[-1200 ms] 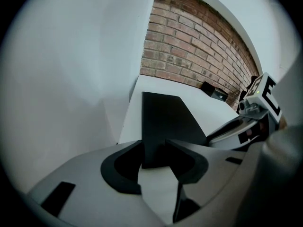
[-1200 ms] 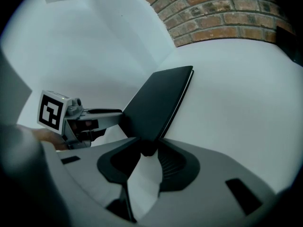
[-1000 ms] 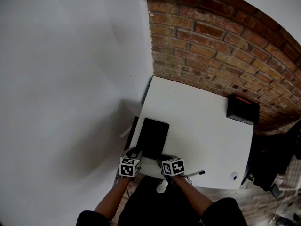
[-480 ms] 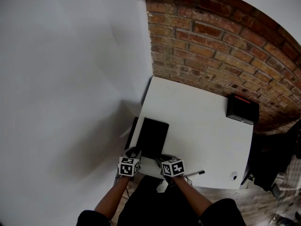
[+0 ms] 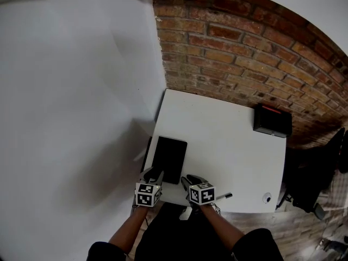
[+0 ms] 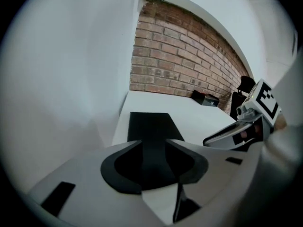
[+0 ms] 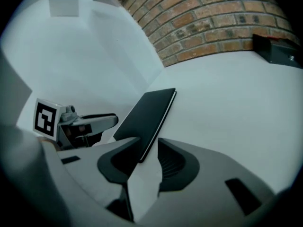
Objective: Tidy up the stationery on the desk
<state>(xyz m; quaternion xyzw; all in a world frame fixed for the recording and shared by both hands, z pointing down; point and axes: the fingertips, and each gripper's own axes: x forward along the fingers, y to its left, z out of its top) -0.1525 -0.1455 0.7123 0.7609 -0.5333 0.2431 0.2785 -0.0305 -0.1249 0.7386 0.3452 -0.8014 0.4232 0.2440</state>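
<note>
Both forearms reach in from the 6 o'clock edge of the head view, elbows apart and wrists drawn together, each hand gripping its tool tilted forward and down over the near edge of the table [image 5: 228,140]. The left gripper [image 5: 153,175] hangs over the near left corner. Its jaws are released, standing apart with nothing pressed between them. The right gripper [image 5: 190,180] sits just beside it at 3 o'clock. It too is released, its ribbed dark pads parted and empty. The gripper bodies are smooth pale plastic with matt black curved fingers, and each carries a cube printed with black-and-white square markers.

The table is a plain white square top, smooth and matt, set into a corner between a white wall [image 5: 65,91] and a rough red-brick wall [image 5: 244,53].

A black slab [image 5: 169,159] lies flat toward 8 o'clock on the table, just ahead of both grippers. It is thin and rectangular with rounded corners, a slightly glossy face and a fine pale line along its edge. Whether it is a notebook or a tablet I cannot tell. A pen [image 5: 224,196], slim with a dark end, lies at 5 o'clock along the near edge, just right of the right gripper. A black box [image 5: 272,121] with a red strip on its far side stands at the 2 o'clock corner.
</note>
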